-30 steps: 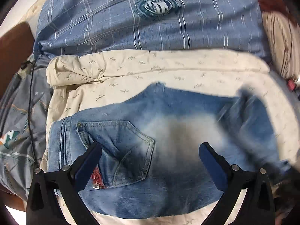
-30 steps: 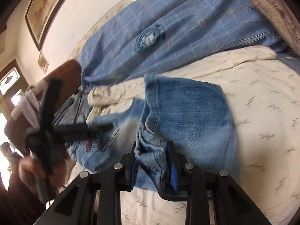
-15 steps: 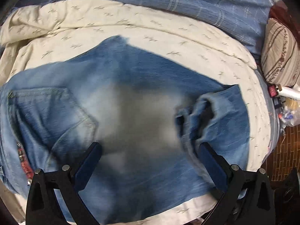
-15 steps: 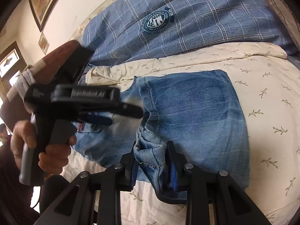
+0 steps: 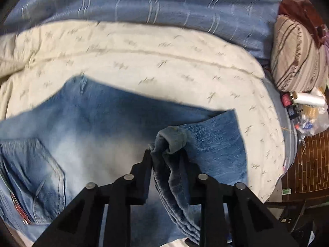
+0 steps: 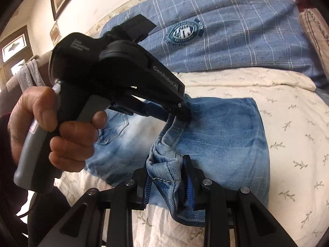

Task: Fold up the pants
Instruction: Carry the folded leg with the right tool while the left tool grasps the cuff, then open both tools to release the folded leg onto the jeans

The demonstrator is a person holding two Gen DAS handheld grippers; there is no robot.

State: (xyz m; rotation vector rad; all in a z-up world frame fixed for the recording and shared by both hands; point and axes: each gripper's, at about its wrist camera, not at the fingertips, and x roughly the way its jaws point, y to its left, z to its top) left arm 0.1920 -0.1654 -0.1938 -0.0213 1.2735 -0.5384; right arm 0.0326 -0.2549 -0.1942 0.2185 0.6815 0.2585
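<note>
We hold a tool in each hand, and both pinch the same bunched edge of the jeans (image 5: 115,127). Our left tool (image 5: 167,158) is pressed tight on a thick roll of the cloth. Our right tool (image 6: 167,173) is also pressed tight on that edge, lower down and closer to us. From the right camera we can see our left hand (image 6: 55,127) gripping its handle.

The jeans lie on the cream sheet (image 5: 164,61) of the bed, already folded over so they look short. The long way of the jeans runs side to side across the bed. The back pocket (image 5: 37,170) end points to our left. The folded end points to our right, toward the striped pillow (image 5: 296,55).

What could go wrong? The cloth is thick, with many layers. If we pull the two tools different ways, the roll may slip out of one of them. Then the fold would flop open. If we lift too fast, the bottom layer may drag and bunch up, and the fold would end up crooked. The sheet might get tugged along too, since the jeans rest right on it.
</note>
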